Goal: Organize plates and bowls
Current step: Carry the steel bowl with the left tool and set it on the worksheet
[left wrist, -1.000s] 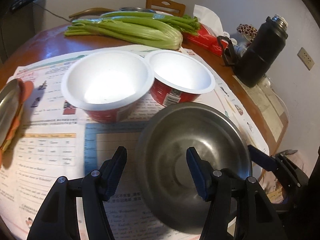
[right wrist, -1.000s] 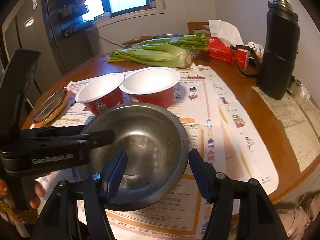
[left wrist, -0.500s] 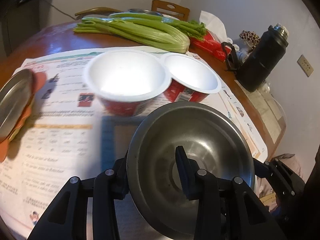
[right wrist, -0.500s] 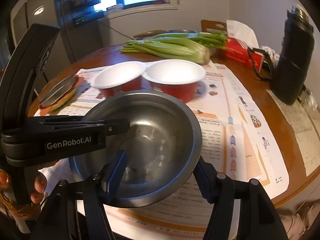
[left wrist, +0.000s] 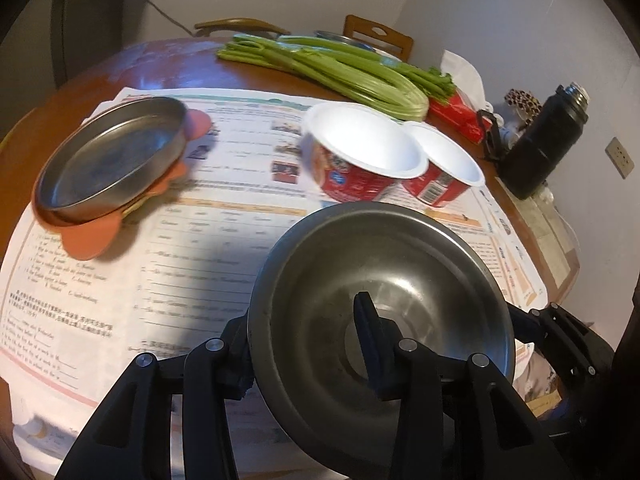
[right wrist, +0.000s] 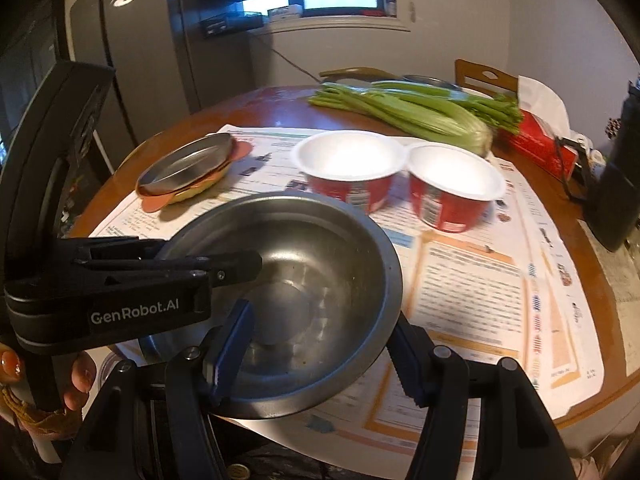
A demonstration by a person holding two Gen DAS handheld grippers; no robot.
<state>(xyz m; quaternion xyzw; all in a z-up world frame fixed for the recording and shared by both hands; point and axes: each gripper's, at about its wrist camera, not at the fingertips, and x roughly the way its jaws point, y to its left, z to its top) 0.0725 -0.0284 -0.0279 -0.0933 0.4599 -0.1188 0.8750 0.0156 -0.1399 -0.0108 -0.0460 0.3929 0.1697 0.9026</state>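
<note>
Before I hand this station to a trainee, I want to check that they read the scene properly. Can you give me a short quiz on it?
1. Where do the jaws of the left gripper hold the round stainless-steel bowl? A) its base B) its rim C) nowhere
2. True or false: the shallow round steel plate lies upside down.
3. Fill in: ___ white-lined red paper bowls stand on the printed paper sheet.
Key: 1 B; 2 false; 3 two.
</note>
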